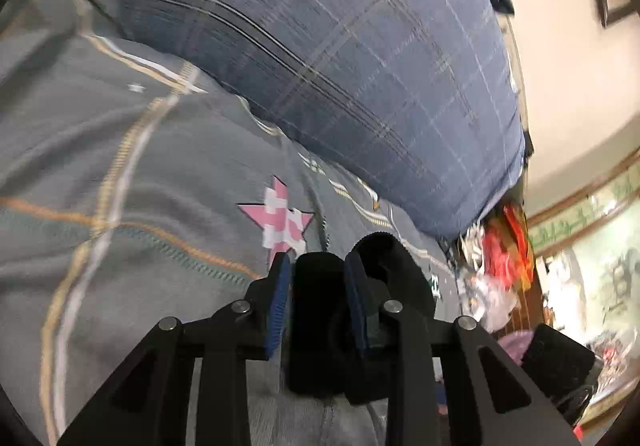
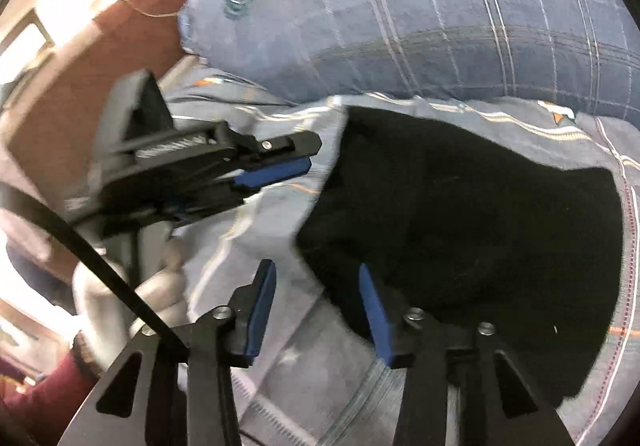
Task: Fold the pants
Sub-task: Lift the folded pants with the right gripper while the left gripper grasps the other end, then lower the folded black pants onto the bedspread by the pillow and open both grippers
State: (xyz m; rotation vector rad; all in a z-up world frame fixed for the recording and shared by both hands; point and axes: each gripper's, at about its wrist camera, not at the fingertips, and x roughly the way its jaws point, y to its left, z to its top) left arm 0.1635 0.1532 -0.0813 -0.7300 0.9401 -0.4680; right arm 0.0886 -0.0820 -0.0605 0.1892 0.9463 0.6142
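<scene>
Pants [image 2: 460, 246] sit centre to right in your right wrist view, lying flat on the bedsheet [image 2: 280, 386], just below the pillow [image 2: 440, 6]. Their long axis runs diagonally from upper centre down to lower right; which end is the waist can't be read from here. The cloth is matte black and soft, an irregular slab with a straight slanted left edge and a rounded right side. Your right gripper [image 2: 318, 310] stands moderately open with blue ribbed pads. Bare sheet shows between them, the right pad is up against the pants' lower left edge, and nothing is clamped. Your left gripper [image 1: 318, 262] shows a narrow gap. In the left wrist view black cloth [image 1: 318, 326] fills that gap and bulges past the right pad with a ribbed rim at the top. Whether the pads actually pinch it I can't tell. From the right wrist view that gripper is blurred at mid-left, lying nearly level with its tips just beside the pants' left edge. It's held by a hand [image 2: 120, 286] in a pale glove with a maroon sleeve [image 2: 40, 398] at lower left. The sheet is grey-blue, wrinkled, with stitched lines and a pink star [image 1: 280, 222]. The pillow is puffy blue plaid.
</scene>
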